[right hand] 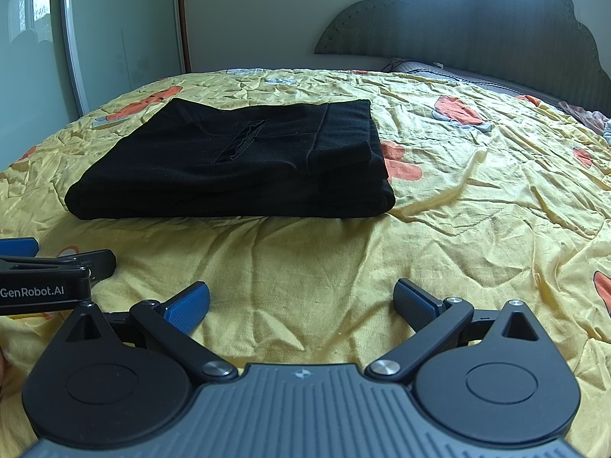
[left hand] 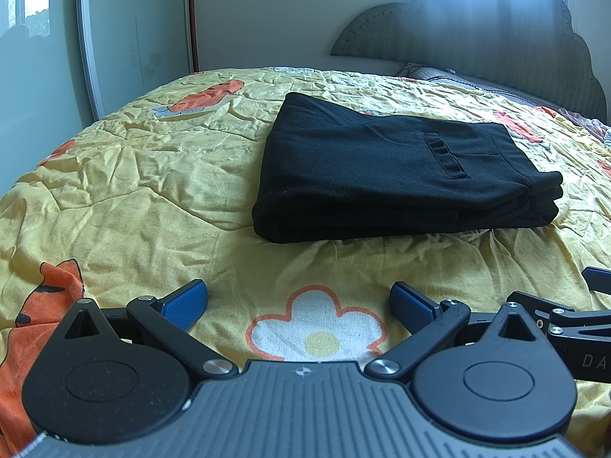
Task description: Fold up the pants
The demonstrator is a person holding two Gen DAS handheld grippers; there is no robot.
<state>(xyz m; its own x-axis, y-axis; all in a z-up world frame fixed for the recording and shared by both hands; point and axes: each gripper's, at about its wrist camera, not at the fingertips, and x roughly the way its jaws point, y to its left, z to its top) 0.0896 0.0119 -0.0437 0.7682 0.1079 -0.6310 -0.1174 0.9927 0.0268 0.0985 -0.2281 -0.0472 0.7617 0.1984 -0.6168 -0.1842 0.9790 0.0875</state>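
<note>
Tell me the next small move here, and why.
Probably none beyond drawing both grippers back from the bed. The pants already lie as a compact folded stack on the bedspread, and the left gripper and right gripper both stand open, empty and short of the cloth. At most, a light press to flatten the layered right edge.

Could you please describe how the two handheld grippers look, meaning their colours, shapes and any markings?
The left gripper and right gripper look alike: a ribbed grey body, two round black housings with triangular cut-outs, black link arms with silver pins, and blue textured finger pads. The left one's side, seen in the right wrist view, carries white "GenRobot.AI" lettering. No cables or sleeves are visible.
</note>
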